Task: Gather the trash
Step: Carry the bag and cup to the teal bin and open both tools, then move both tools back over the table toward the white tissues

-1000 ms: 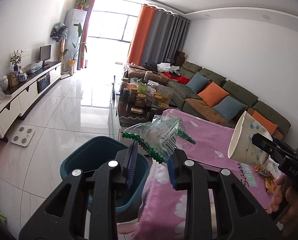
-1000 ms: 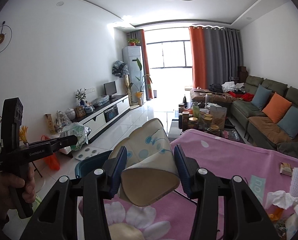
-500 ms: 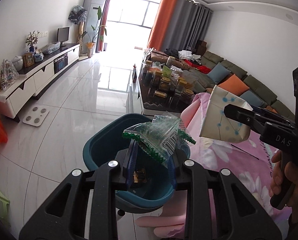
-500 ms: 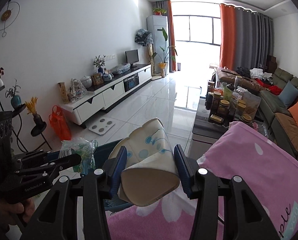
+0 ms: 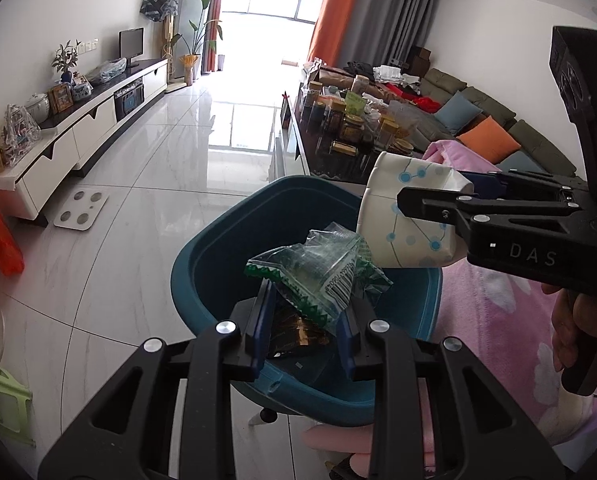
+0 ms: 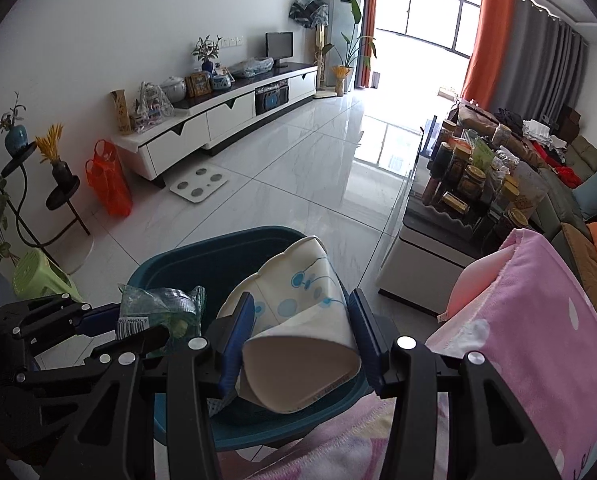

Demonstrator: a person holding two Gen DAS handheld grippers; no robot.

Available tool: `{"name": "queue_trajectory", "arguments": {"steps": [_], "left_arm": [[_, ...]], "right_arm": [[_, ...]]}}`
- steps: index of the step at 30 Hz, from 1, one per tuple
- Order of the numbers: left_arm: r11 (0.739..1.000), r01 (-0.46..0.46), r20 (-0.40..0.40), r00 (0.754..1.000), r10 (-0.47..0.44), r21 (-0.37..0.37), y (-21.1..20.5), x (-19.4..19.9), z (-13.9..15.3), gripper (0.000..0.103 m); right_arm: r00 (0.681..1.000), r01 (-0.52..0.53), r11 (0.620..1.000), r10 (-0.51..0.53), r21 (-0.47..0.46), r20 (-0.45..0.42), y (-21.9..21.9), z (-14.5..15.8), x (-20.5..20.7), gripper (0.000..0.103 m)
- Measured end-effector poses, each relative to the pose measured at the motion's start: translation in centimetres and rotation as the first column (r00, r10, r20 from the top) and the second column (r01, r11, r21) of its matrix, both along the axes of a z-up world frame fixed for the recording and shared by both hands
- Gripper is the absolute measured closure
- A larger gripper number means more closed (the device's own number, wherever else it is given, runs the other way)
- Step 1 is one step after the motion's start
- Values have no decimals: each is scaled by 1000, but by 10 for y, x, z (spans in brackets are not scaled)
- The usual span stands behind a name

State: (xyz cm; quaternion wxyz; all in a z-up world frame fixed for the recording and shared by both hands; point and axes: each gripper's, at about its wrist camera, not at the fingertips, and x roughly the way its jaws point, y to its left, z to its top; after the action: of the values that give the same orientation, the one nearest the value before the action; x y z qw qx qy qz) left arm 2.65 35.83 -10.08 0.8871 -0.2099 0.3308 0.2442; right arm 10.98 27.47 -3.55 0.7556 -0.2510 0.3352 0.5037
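My left gripper [image 5: 304, 316] is shut on a crumpled clear wrapper with green zigzag edges [image 5: 322, 272], held over the mouth of a teal bin [image 5: 202, 264]. My right gripper [image 6: 300, 320] is shut on a squashed white paper cup with blue dots [image 6: 298, 300], also above the teal bin [image 6: 166, 264]. In the left wrist view the cup [image 5: 406, 216] hangs over the bin's right rim, clamped in the right gripper [image 5: 422, 210]. In the right wrist view the wrapper [image 6: 158, 310] sits in the left gripper [image 6: 138, 326] just left of the cup. Dark trash lies inside the bin.
A pink blanket [image 6: 538, 320] covers the surface right of the bin. A low table crowded with jars [image 5: 350, 128] stands behind it, a sofa with cushions [image 5: 486, 136] beyond. A white TV cabinet [image 6: 226, 116], orange bag [image 6: 110, 184], floor scale [image 6: 198, 186] and green stool [image 6: 42, 278] stand on the tiled floor.
Both grippers swung left off the pink blanket and downward over the teal bin, still holding the wrapper and the cup. The cup now sits close beside the wrapper.
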Motion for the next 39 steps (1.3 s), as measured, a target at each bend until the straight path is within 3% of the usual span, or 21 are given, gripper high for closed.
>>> {"name": "queue_trajectory", "arguments": {"steps": [7,15,17,20,24,26,33,39], "left_arm": [[1000,0,-37,999,0,-3,6,19,-23,72],[1000,-10,-39,999,11,5,8,23,-32,56],[1000,-18,-31,999,18,11,8,20,-31,47],[999,-31,-12,999,31,23,8,10,-26,39],[997,-57,29,998,56,49,2,-2,-7,23],[994,-83,69,995,77,78,-3,-14,8,6],[979,-143,193,975,113,148,-28,-39,64,5],[969,-128,324,945,54,212,-66,-51,108,5]], "right_arm": [[1000,-14,999,13,-50,-23,19,-13,4,56],[998,-18,999,16,-34,-54,19,-13,8,49],[998,-11,1000,10,-18,-54,17,-9,9,43],[998,0,1000,0,10,-62,12,-2,12,41],[998,16,997,-11,78,-65,-4,16,13,35],[998,29,990,-20,136,-65,-18,29,12,27],[998,63,956,-67,286,4,-73,67,1,7],[991,103,916,-126,388,36,-130,88,-10,7]]}}
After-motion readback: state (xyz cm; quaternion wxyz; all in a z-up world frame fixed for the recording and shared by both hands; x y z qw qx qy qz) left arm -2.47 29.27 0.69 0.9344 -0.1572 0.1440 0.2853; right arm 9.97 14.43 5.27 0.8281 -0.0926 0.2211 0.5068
